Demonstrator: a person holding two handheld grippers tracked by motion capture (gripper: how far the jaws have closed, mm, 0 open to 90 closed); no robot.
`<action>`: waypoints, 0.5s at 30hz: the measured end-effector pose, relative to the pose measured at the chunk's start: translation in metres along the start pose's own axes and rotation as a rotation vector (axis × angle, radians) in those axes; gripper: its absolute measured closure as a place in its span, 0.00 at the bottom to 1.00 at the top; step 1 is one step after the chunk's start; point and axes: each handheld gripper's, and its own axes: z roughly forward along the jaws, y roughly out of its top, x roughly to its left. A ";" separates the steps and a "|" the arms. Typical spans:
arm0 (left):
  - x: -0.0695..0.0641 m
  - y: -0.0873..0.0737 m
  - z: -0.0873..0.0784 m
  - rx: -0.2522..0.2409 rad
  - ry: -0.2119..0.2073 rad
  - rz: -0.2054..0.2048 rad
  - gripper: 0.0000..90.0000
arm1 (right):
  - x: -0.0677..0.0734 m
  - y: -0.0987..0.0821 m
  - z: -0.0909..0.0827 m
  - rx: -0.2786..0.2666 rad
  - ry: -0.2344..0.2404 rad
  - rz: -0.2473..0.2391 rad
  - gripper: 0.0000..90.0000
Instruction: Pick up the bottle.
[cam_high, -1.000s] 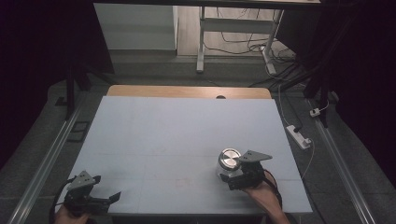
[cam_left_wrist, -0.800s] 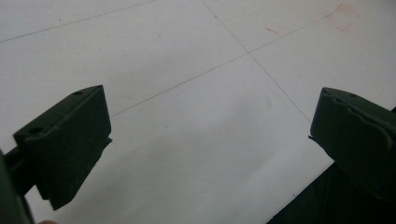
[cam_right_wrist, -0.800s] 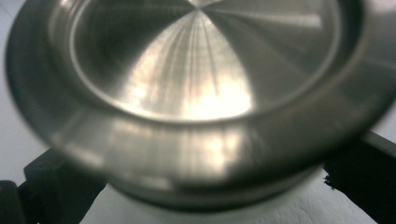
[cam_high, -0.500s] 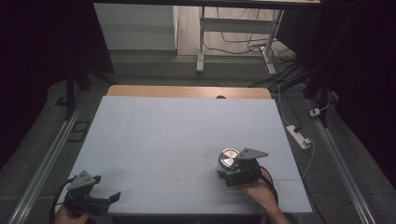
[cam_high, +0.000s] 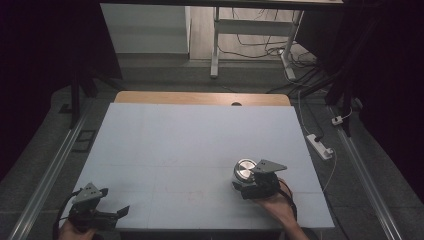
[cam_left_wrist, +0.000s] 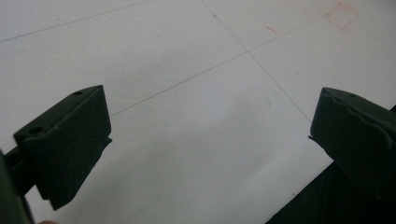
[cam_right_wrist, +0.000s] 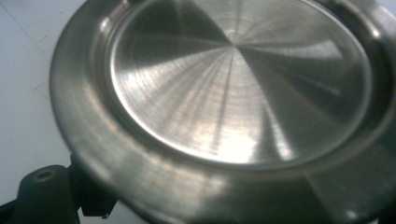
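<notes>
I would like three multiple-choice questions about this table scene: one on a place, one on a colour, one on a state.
1. Where is the metal container?
A. at the far left corner
B. on the near right part of the table, at the right tongs
C. on the floor

2. What colour is the container?
A. red
B. silver
C. green

3. How do the left tongs stand?
A. open, with nothing between them
B. shut on the container
C. shut on a cloth

Answers:
1 B, the high view shows it there.
2 B, it shines silver in the right gripper view.
3 A, the left gripper view shows bare table between the jaws.
</notes>
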 end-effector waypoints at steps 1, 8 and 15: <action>0.000 0.000 0.000 0.000 -0.001 0.001 0.00 | 0.000 0.000 0.000 0.001 0.001 -0.001 0.16; 0.000 0.000 0.000 0.003 0.000 0.003 0.00 | -0.001 0.001 -0.002 -0.001 0.012 0.003 0.16; 0.000 0.000 0.000 0.000 0.000 0.002 0.00 | 0.004 0.009 -0.008 -0.023 0.034 -0.015 0.16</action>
